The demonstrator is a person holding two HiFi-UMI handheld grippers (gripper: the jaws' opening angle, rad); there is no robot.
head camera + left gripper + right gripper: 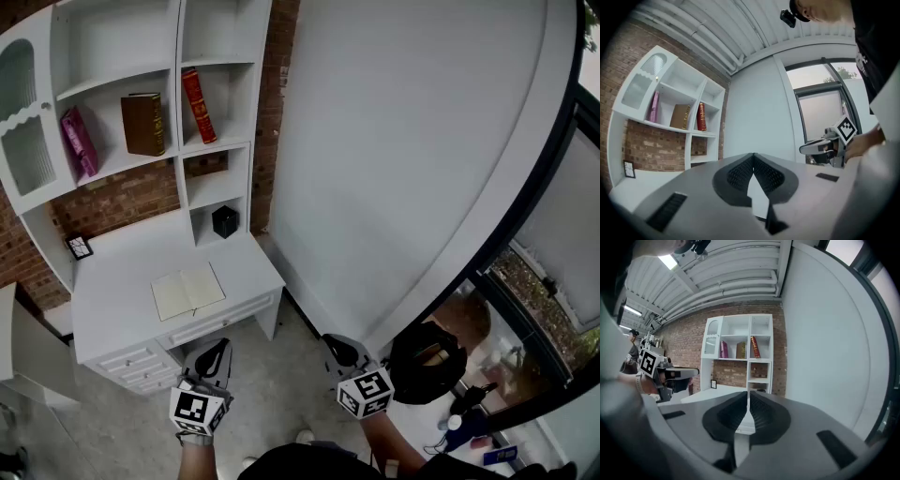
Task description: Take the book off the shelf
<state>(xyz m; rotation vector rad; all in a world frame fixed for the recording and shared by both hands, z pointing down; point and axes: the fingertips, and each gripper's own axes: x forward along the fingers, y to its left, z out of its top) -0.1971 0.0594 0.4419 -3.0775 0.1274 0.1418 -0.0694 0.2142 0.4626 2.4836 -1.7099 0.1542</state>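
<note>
Jaws clenched empty on our left gripper (753, 158) and right gripper (748, 394), well apart from the shelf (178, 56) where we note a red book (198, 106), brown book (143, 123) and seemingly a pink book (78, 142).

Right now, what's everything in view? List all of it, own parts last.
white shelf-and-desk unit: one, white, against the brick wall
thin pink book: one, pink, leaning, left shelf compartment
thick brown hardback book: one, brown, upright, same compartment, right of the pink one
red hardback book: one, red, leaning, right shelf compartment
small black box: one, black, lower cubby
small black-framed picture: one, black frame, back left of the desk top
open blank notebook: one, cream pages, front of the desk top
left claw: one, grey and black, shut, empty, short of the desk
right claw: one, grey and black, shut, empty, beside the left
</note>
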